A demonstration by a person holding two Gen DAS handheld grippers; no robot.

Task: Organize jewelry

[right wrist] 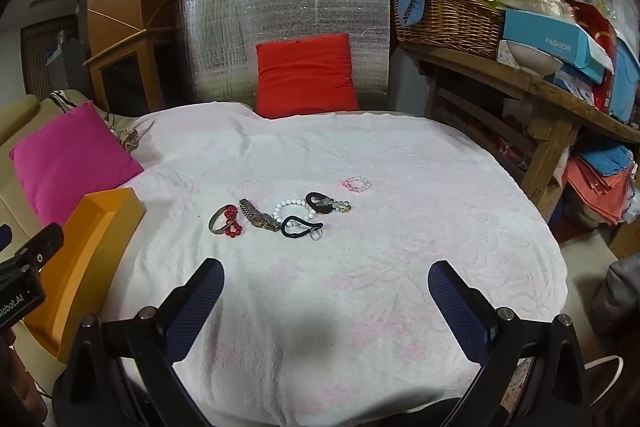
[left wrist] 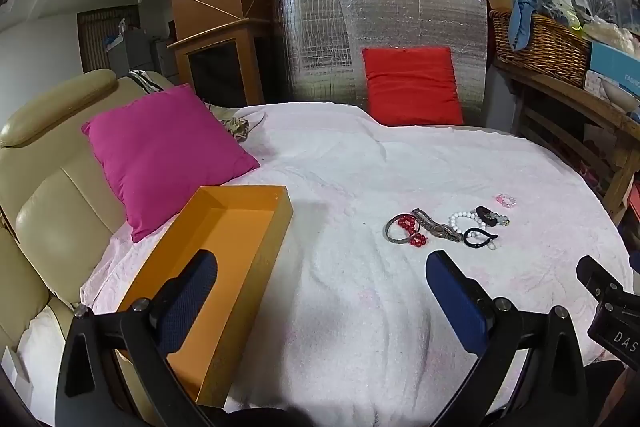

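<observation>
Jewelry [right wrist: 280,215] lies mid-blanket [right wrist: 400,267], orange box [left wrist: 224,267] at its left edge.

Both views are evenly lit by soft indoor light from above, brightest on the white blanket [left wrist: 360,167], which looks slightly washed out. A silver foil panel [left wrist: 380,27] at the far side gives patchy glare. A soft shadow lies on the near blanket. Fisheye bending curves the edges, corners go black, and detail is mildly soft

White blanket [right wrist: 360,307] bearing an orange box [right wrist: 96,227] at its left edge and jewelry [right wrist: 280,217] near centre.
</observation>
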